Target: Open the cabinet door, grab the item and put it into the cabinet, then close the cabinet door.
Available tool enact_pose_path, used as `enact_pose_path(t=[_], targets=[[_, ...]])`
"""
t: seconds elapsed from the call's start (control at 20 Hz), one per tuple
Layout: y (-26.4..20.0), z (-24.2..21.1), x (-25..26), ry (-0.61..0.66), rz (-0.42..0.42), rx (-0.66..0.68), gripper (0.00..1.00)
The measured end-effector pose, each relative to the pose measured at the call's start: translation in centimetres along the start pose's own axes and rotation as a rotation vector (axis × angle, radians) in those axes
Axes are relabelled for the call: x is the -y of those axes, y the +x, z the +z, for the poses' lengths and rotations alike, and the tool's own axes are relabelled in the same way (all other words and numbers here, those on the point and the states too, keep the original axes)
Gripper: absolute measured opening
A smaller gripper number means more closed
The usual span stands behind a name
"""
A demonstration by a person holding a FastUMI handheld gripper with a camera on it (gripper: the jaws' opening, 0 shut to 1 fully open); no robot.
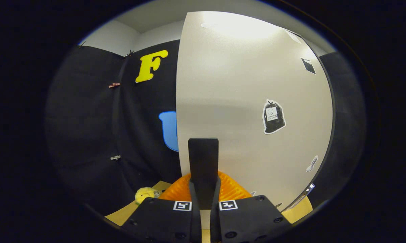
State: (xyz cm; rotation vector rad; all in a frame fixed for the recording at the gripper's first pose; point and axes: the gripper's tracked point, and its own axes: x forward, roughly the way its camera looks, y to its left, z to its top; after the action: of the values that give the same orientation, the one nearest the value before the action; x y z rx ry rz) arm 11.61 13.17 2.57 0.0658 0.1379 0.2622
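The white cabinet door [243, 84] stands right in front of me, its face stretching off to the right. A dark upright handle [203, 152] sits near the door's left edge. My gripper [203, 179] is shut on this handle, one ribbed finger [177, 190] pressing on each side of it. A small yellow plush item [144, 194] lies on the wooden tabletop [122, 214], low and to the left of the fingers. I cannot tell how far the door stands from the cabinet body.
A sticker showing a black bag [273, 116] is on the door face, with smaller stickers [312, 163] further right. Black booth cloth [88, 118] hangs to the left past the door's edge. A strip of tabletop [299, 211] shows below the door at the right.
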Motion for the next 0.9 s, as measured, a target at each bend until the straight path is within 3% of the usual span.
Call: enact_pose_path(t=[0.5,0.9], targets=[[-9.0,-0.6,2.6,-0.011,-0.006,-0.018,0.14],[-15.6,-0.6,7.6,0.014,0.052,-0.017,0.14]])
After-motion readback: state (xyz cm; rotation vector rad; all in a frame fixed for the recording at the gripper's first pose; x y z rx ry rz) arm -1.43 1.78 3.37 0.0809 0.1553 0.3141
